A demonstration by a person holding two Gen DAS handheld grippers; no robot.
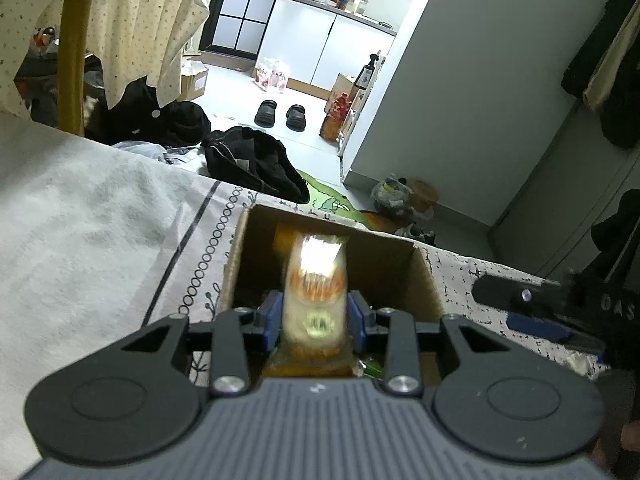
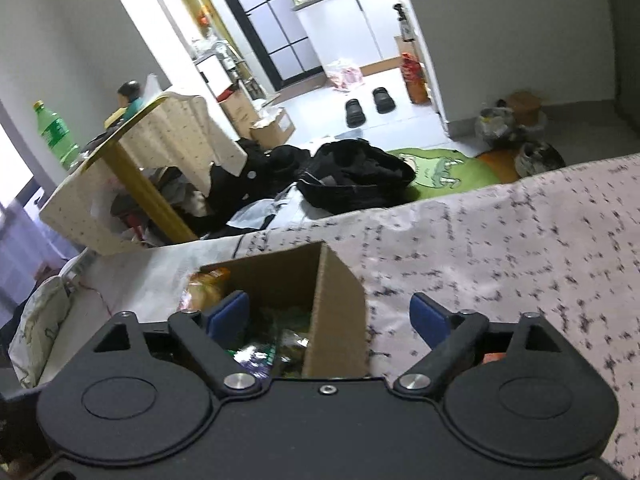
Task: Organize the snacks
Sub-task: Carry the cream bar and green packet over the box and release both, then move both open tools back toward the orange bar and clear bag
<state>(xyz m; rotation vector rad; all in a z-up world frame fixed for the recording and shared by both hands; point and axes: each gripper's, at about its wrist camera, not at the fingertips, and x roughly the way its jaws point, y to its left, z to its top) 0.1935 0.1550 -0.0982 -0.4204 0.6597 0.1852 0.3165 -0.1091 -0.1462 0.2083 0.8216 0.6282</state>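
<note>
Only legible text I get: "GAS", white letters on the black right gripper [image 1: 560, 312] body, just right of the box [image 1: 424, 280]. Snack pack print blurred, bottle labels too small.

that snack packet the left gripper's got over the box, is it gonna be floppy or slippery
The snack packet, pinched in the left gripper, looks like thin glossy film, so probably slippery. It stands up past the pads without drooping, so it is likely puffed and fairly light. Over the cardboard box, a hard squeeze might crush whatever is inside.
</note>
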